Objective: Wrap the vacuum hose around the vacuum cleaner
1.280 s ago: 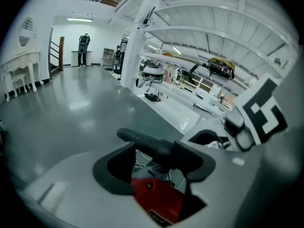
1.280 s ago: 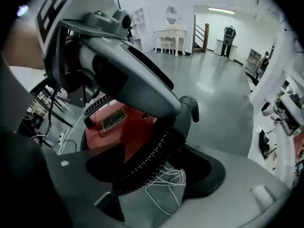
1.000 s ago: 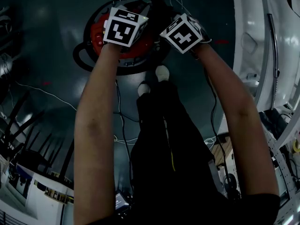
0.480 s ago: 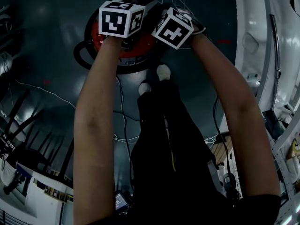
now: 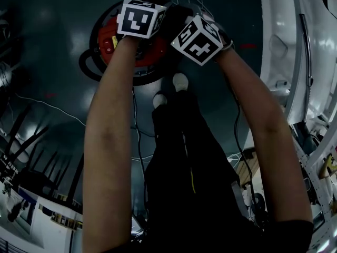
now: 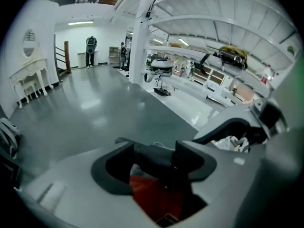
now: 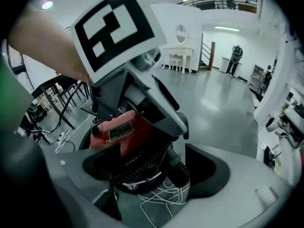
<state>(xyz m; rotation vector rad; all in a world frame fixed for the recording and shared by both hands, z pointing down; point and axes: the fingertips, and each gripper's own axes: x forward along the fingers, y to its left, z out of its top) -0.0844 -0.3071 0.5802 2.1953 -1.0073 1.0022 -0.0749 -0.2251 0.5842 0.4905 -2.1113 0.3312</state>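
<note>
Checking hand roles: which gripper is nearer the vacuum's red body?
Left. The left gripper hangs right above the red body, jaws just opened around the black hose; the right gripper sits beside it.

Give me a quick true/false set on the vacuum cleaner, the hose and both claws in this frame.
1. The vacuum cleaner has a red body. True.
2. The left claw and right claw are both over the vacuum cleaner. True.
3. The left claw is shut and empty. False: its jaws stand apart, having just opened, with the black hose between them.
4. The vacuum cleaner stands on a white table. False: it sits on the dark floor.
</note>
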